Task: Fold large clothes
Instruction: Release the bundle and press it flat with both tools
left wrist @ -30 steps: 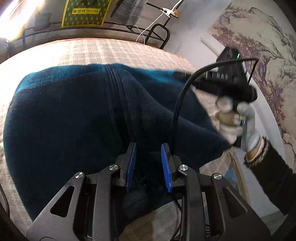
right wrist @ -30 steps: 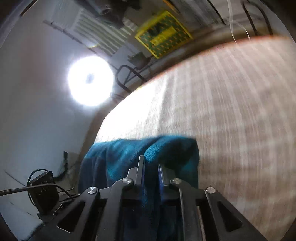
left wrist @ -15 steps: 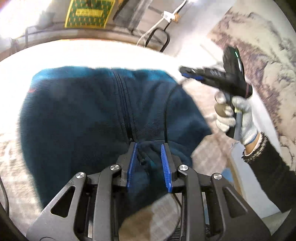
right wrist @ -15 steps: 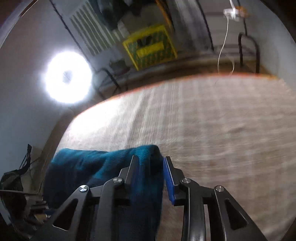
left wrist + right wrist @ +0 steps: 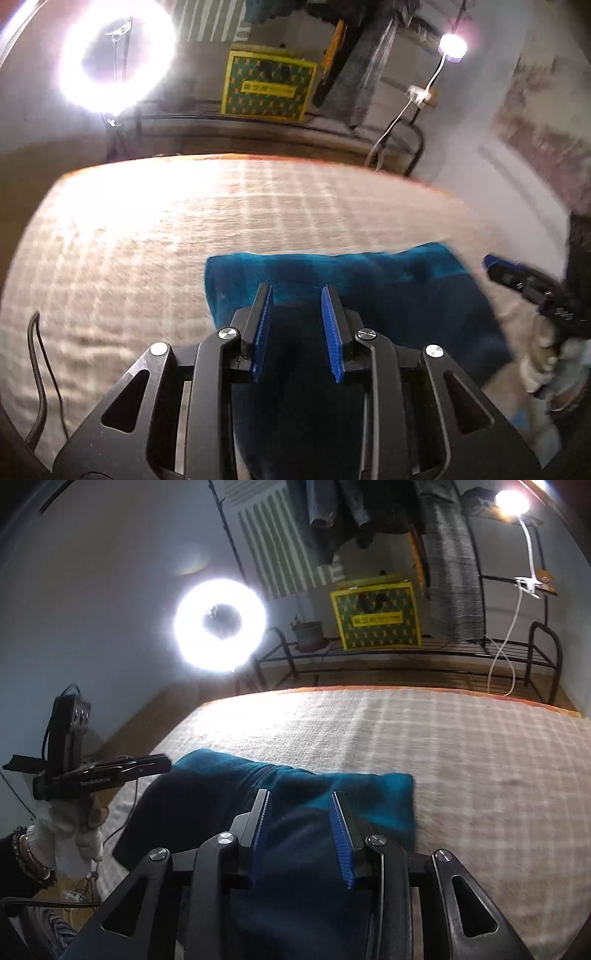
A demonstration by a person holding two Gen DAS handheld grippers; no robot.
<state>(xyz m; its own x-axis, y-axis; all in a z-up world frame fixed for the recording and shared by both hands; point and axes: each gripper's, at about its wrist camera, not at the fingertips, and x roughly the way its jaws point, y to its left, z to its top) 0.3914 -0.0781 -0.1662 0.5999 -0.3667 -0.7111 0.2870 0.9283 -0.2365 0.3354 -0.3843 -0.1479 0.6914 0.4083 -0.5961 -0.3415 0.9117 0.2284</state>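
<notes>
While the teal fleece garment [image 5: 295, 794] lies folded near the bed's [image 5: 461, 757] front edge, toward its left side, the right gripper [image 5: 303, 834] hangs above it, its jaws having just been opening, spread with no cloth pinched. The left gripper [image 5: 295, 325] also stands slightly parted over the fleece, gripping nothing. A ring light [image 5: 219, 624] glares beyond the bed's far edge.

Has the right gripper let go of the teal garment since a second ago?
Yes. The right gripper has just been opening; teal garment lies loose on the plaid bed cover.
</notes>
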